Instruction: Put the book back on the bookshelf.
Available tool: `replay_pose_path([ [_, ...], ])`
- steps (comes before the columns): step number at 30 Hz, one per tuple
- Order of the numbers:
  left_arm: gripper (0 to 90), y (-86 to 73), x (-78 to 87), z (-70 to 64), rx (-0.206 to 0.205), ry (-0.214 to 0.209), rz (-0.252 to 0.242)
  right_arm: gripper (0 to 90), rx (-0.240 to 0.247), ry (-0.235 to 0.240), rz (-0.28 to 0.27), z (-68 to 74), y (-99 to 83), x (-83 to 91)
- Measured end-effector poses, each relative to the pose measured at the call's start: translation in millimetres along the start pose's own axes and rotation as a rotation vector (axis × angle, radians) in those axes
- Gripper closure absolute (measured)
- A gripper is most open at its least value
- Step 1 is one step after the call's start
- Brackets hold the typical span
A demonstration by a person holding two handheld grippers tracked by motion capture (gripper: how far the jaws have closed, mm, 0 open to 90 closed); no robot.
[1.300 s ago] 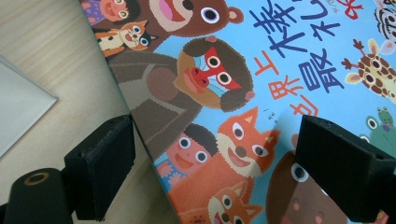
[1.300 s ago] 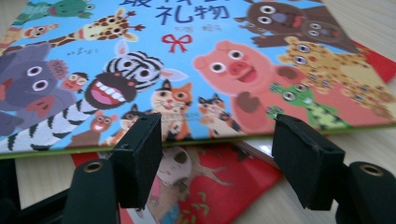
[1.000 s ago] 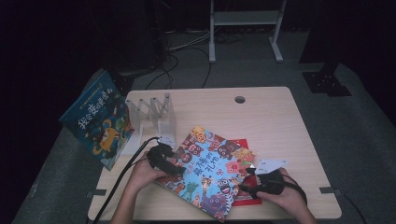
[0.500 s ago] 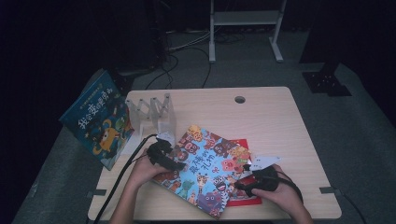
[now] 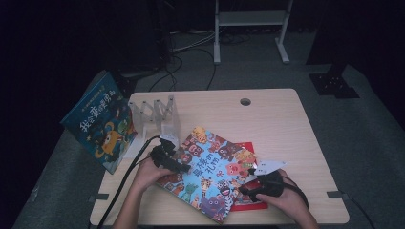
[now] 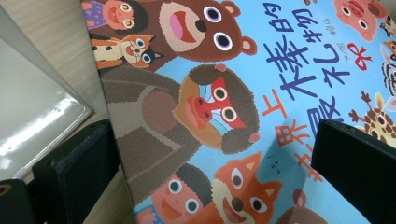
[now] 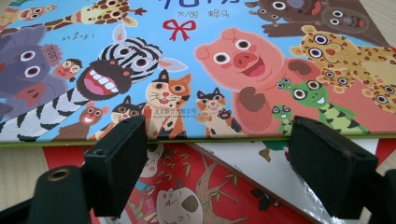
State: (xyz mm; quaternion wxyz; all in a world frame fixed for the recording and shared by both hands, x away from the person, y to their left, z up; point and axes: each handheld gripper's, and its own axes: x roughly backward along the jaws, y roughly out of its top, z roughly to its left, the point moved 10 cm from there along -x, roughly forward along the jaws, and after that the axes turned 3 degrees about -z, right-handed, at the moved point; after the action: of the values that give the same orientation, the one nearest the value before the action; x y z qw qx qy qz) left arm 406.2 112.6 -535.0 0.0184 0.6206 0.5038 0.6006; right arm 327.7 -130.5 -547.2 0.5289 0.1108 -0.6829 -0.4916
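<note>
The animal picture book (image 5: 210, 174) lies flat and askew near the front of the bench (image 5: 277, 124), partly on top of a red book (image 5: 246, 202) that shows under its right edge. The left tool (image 5: 179, 164) is at the book's left edge with its jaws apart, one over the cover and one beside the edge next to a clear rack (image 5: 157, 117). The right tool (image 5: 248, 183) faces the book's right edge, and its jaws also stand apart with nothing between them.

The step in hand seems to be to take hold of this top book from both sides. To do it well, I think the right tool should go low, so that one jaw slides between the two books and catches only the upper one. The left jaw should stay clear of the rack. Both should close on the thick edge, not the cover alone. A blue book (image 5: 100, 121) leans at the bench's left side, well apart.
</note>
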Motion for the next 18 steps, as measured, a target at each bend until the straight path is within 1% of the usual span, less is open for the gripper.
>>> replay_pose_path([
  [1, 0.7, 1.3, 1.9, -0.7, -0.006, -0.005, -0.002, 18.4, -0.002, -0.001, 0.001, 0.2, 0.1, -0.1],
  [2, 0.7, 3.2, 4.0, -1.5, -0.003, -0.008, -0.01, 18.3, -0.003, -0.003, 0.002, 0.2, 0.2, -0.2],
  [3, 0.8, 4.7, 6.6, -2.0, -0.011, -0.011, -0.01, 18.2, -0.006, -0.004, 0.004, 0.3, 0.3, -0.3],
  [4, 0.8, 6.4, 7.9, -2.7, -0.014, -0.011, -0.013, 18.2, -0.007, -0.006, 0.005, 0.4, 0.4, -0.4],
  [6, 0.8, 10.7, 12.2, -3.0, -0.035, 0.0, -0.012, 18.2, -0.008, -0.008, 0.004, 0.6, 0.9, -1.1],
  [7, 0.8, 13.0, 14.2, -3.8, -0.039, 0.003, -0.015, 18.2, -0.01, -0.011, 0.004, 0.8, 1.3, -1.7],
  [9, 0.7, 17.9, 19.8, -5.8, -0.05, -0.007, -0.018, 18.2, -0.011, -0.014, 0.005, 1.0, 1.9, -2.4],
  [11, 0.8, 22.1, 23.8, -8.7, -0.049, -0.01, -0.026, 18.1, -0.012, -0.015, 0.008, 0.9, 2.2, -2.5],
  [13, 0.9, 26.6, 29.0, -11.3, -0.074, -0.008, -0.025, 18.0, -0.025, -0.014, 0.009, 1.0, 2.4, -2.5],
  [16, 0.9, 35.7, 37.3, -16.6, -0.1, -0.012, -0.034, 18.0, -0.028, -0.018, 0.018, 1.1, 2.6, -2.6],
  [18, 3.2, 40.9, 42.0, -18.9, -0.113, -0.008, -0.041, 17.9, -0.033, -0.02, 0.02, 1.2, 3.0, -2.9],
])
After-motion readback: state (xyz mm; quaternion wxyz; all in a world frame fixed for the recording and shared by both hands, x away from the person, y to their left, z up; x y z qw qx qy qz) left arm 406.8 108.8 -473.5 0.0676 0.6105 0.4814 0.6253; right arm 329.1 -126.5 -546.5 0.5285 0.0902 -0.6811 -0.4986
